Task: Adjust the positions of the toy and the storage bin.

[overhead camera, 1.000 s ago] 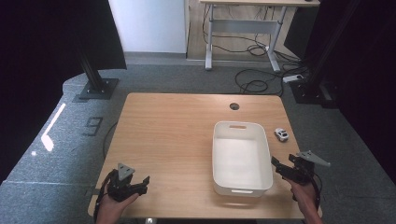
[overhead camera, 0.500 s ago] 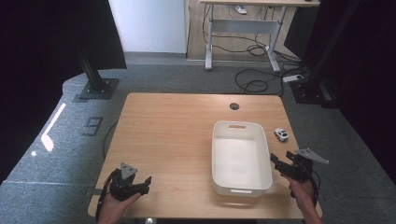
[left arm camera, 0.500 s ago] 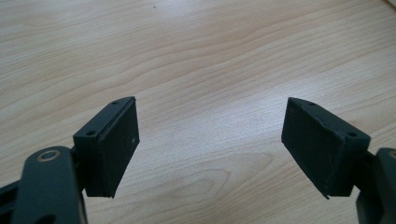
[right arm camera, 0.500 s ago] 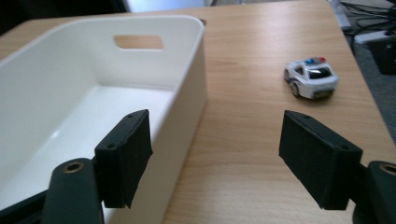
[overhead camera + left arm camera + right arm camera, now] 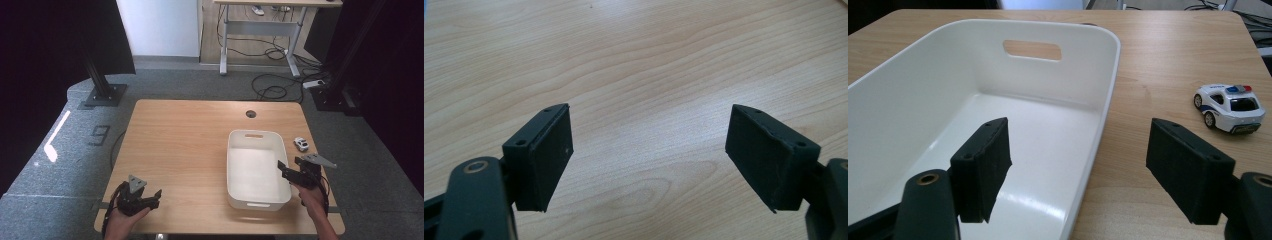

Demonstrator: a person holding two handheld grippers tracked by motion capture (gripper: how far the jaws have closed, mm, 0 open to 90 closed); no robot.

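From the high view, the right gripper (image 5: 286,170) had shifted forward and toward the bin (image 5: 256,167) over the last second — it now hung at the bin's right rim, where a second earlier it had sat a little lower and farther out. The toy car (image 5: 300,144) lay on the table (image 5: 185,150) just beyond the bin's far right corner, untouched, ahead of that gripper. The left gripper (image 5: 150,197) had kept its place near the table's front left edge, well apart from both.

In the left gripper view, the jaws stood spread over bare wood, nothing between them.

In the right gripper view, the jaws were also spread, and they had just been closing a little — with nothing pinched. The left jaw hung over the bin's white floor, the right one over the table outside it, so the rim (image 5: 1103,125) ran up between them. The car (image 5: 1229,107) sat beyond the right jaw, upright on its wheels, its tail toward the camera.

That drift suggested the reach for the car had only begun: the gripper likely needed to go farther forward and to the right before the jaws could straddle it, and the bin stood empty to receive it.
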